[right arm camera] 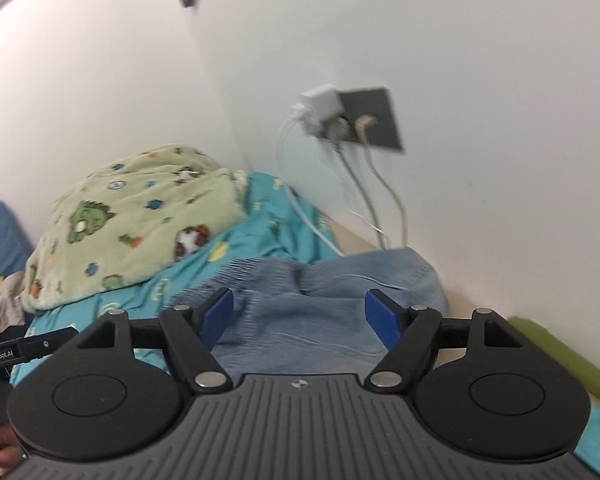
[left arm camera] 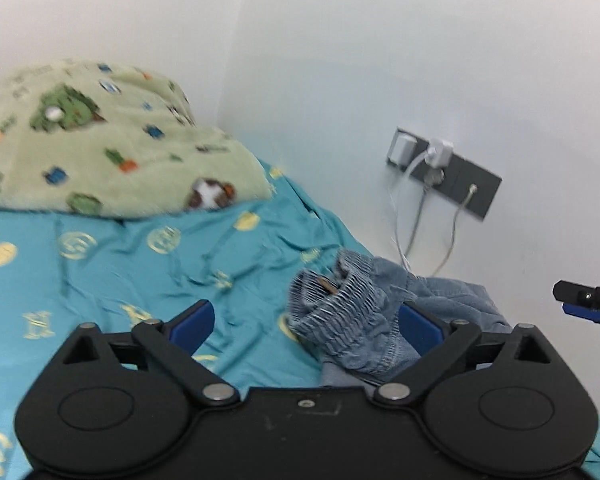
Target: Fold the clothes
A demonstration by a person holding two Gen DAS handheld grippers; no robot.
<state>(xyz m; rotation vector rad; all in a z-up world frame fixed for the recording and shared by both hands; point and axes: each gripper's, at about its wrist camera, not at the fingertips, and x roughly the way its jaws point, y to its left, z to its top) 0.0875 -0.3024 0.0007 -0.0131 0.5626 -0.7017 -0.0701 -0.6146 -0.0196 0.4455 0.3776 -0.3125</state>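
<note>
Left wrist view showed left tongs [left arm camera: 306, 322] apart, right tongs [right arm camera: 298, 316] apart too, above denim shorts [left arm camera: 352, 320]; regrasp the waistband corners evenly.

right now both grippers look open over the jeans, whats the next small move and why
Probably lower the left gripper onto the elastic waistband of the jeans and close. Both it and the right gripper stand open with nothing pinched, and the jeans lie bunched and unfolded on the teal sheet, so they need regripping.
</note>
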